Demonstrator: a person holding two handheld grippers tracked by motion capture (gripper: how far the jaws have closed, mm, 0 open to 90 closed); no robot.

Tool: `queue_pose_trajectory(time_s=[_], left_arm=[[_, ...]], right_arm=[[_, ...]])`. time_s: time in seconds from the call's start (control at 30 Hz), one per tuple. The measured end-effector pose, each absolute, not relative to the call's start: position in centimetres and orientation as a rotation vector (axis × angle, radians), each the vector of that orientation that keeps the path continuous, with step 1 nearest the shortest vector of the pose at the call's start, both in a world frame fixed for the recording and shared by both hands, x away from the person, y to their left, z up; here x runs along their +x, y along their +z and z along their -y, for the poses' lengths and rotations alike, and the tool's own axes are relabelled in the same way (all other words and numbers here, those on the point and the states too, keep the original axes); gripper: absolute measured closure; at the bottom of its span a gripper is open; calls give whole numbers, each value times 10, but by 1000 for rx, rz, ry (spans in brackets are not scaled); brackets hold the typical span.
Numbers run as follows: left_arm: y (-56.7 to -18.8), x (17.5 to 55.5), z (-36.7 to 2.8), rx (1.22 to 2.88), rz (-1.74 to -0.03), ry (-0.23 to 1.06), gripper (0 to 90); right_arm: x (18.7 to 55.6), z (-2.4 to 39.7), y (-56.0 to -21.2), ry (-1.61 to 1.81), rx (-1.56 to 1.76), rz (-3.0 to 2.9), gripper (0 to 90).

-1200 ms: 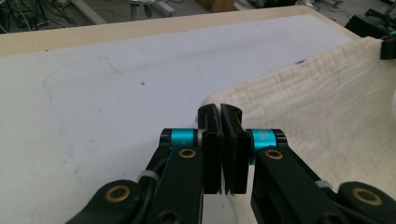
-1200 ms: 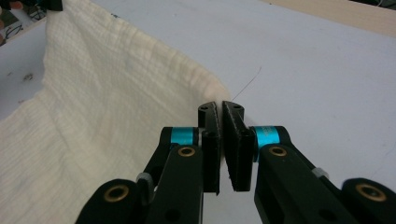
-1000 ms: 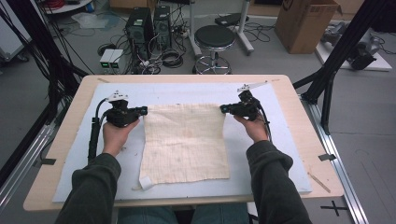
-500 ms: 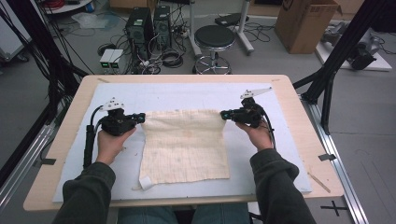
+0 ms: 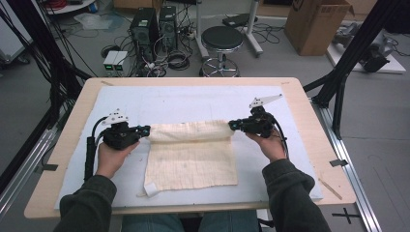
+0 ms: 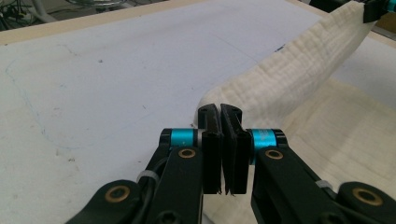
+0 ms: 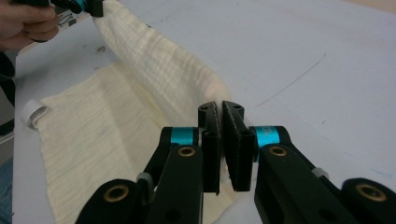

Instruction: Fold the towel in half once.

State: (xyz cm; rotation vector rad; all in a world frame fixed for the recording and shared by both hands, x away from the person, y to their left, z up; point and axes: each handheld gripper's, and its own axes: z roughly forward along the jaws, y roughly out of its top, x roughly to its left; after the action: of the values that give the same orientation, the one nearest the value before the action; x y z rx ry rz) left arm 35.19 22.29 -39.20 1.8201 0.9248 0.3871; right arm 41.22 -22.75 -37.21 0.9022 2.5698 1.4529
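Cloth [image 5: 191, 157], cream with a fine ribbed weave and a small white tag [image 5: 151, 189] at its lower left corner, lies mid-frame in the high view on the white mat [image 5: 193, 99], its far edge lifted into a soft roll stretched between the left gripper [image 5: 143, 130] and the right gripper [image 5: 234, 125], each clenched on one end of that edge. The left gripper view brings out the weave of the raised fold [image 6: 289, 79] running to the upper right. The right gripper view shows the curled tag [image 7: 33, 112] at the left edge.
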Motion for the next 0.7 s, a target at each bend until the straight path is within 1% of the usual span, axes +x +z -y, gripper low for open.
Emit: queue_pose_trajectory(time_s=[0.27,0.7], left_arm=[[-398,342,-224,1831,-912,372,866],[-411,323,-222,1902,-871,345,865]], right_arm=[[401,231,-387,1443,909,-2587,857],[382,232,-403,1426,877,-2627,857]])
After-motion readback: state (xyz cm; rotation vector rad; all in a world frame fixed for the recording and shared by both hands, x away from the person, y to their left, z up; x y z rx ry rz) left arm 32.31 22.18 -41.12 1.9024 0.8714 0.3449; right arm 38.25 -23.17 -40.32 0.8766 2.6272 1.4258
